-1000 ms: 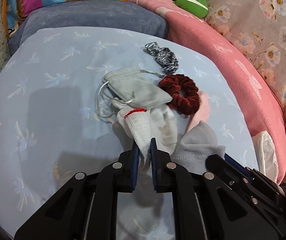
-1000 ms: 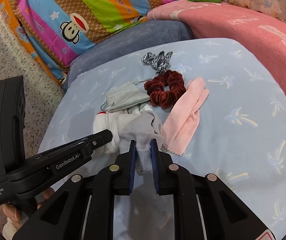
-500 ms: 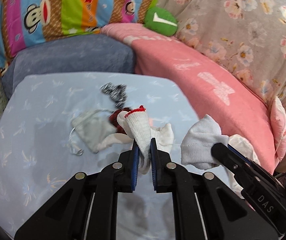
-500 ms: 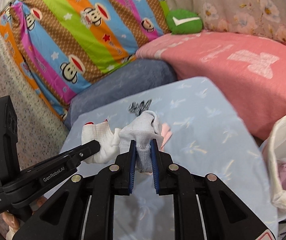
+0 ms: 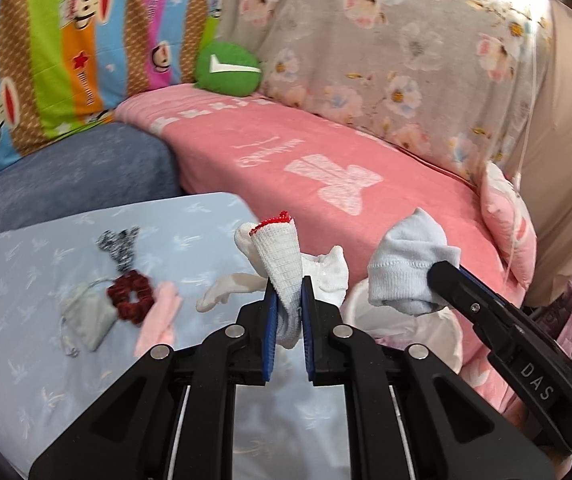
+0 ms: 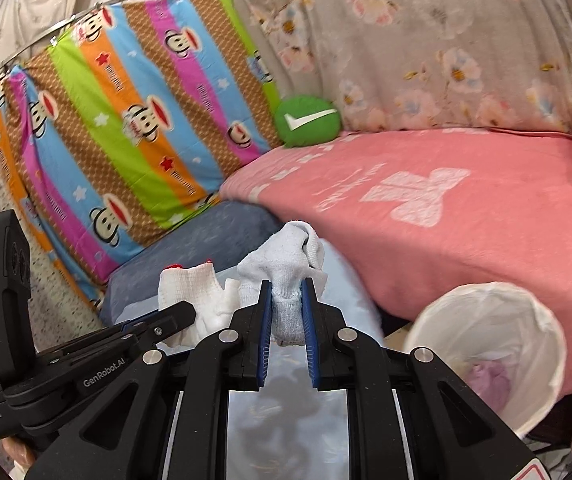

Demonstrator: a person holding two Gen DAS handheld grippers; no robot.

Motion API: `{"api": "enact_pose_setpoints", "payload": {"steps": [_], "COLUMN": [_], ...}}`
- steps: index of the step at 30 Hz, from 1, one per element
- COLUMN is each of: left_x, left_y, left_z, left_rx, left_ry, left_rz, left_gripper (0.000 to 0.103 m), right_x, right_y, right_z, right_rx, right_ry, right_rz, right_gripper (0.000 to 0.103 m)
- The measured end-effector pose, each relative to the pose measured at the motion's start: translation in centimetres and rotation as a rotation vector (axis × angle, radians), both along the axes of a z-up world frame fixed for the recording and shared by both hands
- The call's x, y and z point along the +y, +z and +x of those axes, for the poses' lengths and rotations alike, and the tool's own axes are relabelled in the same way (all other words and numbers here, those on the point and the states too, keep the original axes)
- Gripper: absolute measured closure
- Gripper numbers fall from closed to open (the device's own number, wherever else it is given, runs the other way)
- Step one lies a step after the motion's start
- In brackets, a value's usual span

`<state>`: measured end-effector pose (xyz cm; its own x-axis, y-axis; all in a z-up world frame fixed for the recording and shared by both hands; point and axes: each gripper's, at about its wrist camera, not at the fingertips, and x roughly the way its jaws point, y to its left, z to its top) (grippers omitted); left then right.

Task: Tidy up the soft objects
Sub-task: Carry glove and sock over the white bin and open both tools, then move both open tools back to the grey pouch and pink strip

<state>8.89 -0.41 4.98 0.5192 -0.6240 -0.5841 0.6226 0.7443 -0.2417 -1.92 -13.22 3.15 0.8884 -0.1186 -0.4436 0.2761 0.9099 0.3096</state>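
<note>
My left gripper [image 5: 288, 287] is shut on a white knit glove with a red cuff edge [image 5: 279, 254], which hangs in the air above the light blue cushion [image 5: 25, 360]. My right gripper [image 6: 286, 286] is shut on a pale grey-blue sock [image 6: 286, 264], also lifted. In the left wrist view the sock [image 5: 404, 272] hangs to the right, above a white bag-lined bin [image 5: 438, 332]. Left on the cushion are a red scrunchie [image 5: 131, 296], a patterned scrunchie [image 5: 119, 244], a grey pouch [image 5: 85, 314] and a pink cloth [image 5: 159, 318].
The white-lined bin [image 6: 542, 320] stands at the lower right of the right wrist view, with something pale purple inside. A pink blanket [image 6: 446, 200], a green round cushion [image 6: 306, 120], a blue-grey pillow [image 5: 65, 176] and striped monkey-print fabric [image 6: 125, 120] surround the cushion.
Both grippers have risen and swung right, off the cushion, carrying the glove and the sock. The bin has come into view; the items on the cushion now lie farther away.
</note>
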Motion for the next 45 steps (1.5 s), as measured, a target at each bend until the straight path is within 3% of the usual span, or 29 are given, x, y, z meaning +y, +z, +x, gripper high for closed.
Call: {"api": "enact_pose_setpoints", "payload": {"steps": [12, 27, 28, 30, 31, 32, 45], "left_x": [-8.5, -14.6, -14.7, -14.7, -14.7, -14.5, -13.5], "left_y": [1.2, 0.5, 0.5, 0.5, 0.5, 0.6, 0.9], "left_z": [-3.7, -5.9, -5.8, -5.8, -5.9, -6.0, -5.5], "left_rx": [-0.038, -0.020, -0.019, -0.023, -0.031, -0.042, -0.052], "left_ry": [-0.185, -0.302, -0.295, -0.282, -0.273, -0.264, -0.234], "left_rz": [0.008, 0.056, 0.058, 0.058, 0.056, 0.051, 0.058], "left_gripper": [0.092, 0.088, 0.082, 0.060, 0.043, 0.038, 0.038], "right_x": [-8.3, -12.5, -12.6, -12.8, -12.9, -12.9, -12.2], "right_y": [0.5, -0.8, -0.8, -0.7, -0.6, -0.6, 0.0], "right_z": [-5.9, -8.5, -8.4, -8.5, -8.5, -8.5, -7.8], "right_rx": [-0.022, -0.013, -0.014, -0.022, -0.030, -0.033, -0.031], "right_ry": [-0.176, -0.262, -0.265, -0.272, -0.278, -0.282, -0.261], "right_rz": [-0.003, 0.023, 0.023, 0.025, 0.024, 0.023, 0.014], "right_gripper": [0.089, 0.087, 0.086, 0.084, 0.084, 0.084, 0.074]}}
